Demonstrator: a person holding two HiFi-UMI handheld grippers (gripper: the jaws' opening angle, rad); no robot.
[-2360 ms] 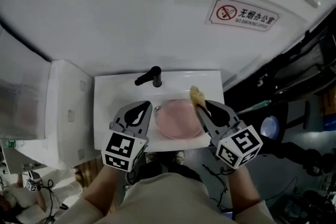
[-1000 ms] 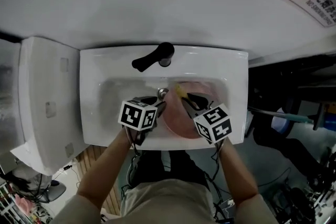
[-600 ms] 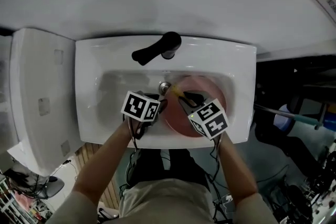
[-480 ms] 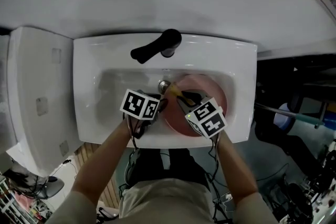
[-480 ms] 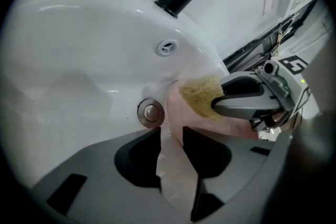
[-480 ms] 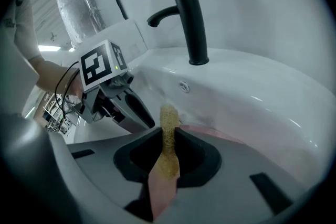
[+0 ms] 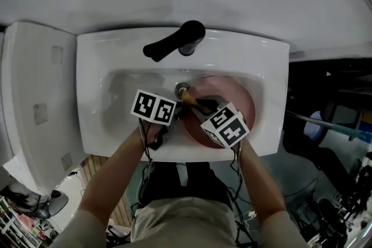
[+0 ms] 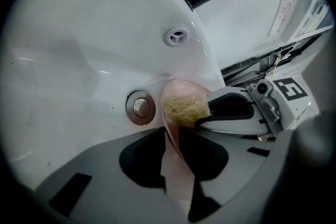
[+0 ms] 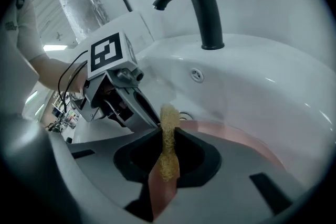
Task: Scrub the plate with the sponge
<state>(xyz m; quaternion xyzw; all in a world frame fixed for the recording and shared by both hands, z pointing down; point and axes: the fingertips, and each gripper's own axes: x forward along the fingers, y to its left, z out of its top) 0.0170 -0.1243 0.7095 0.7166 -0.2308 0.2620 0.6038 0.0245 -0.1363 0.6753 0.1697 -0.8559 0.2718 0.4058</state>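
Pink plate point(image 7: 239, 106) lies in the white sink point(image 7: 93, 67), on the right side of the basin, its left edge just beside the drain point(image 8: 140, 106). Yellow sponge point(image 9: 168, 150) is on the plate's left part, near the drain, pinched edge-on in the right claw point(image 7: 195, 103), whose jaws are pressed onto it. Left claw point(image 8: 172, 134) is closing on the plate's left rim: the rim runs between its jaws and they look to be right against it. Both claws meet over that side of the plate, tips nearly touching. Black faucet point(image 7: 174, 43) stands on the sink's back ledge, its spout angled left.
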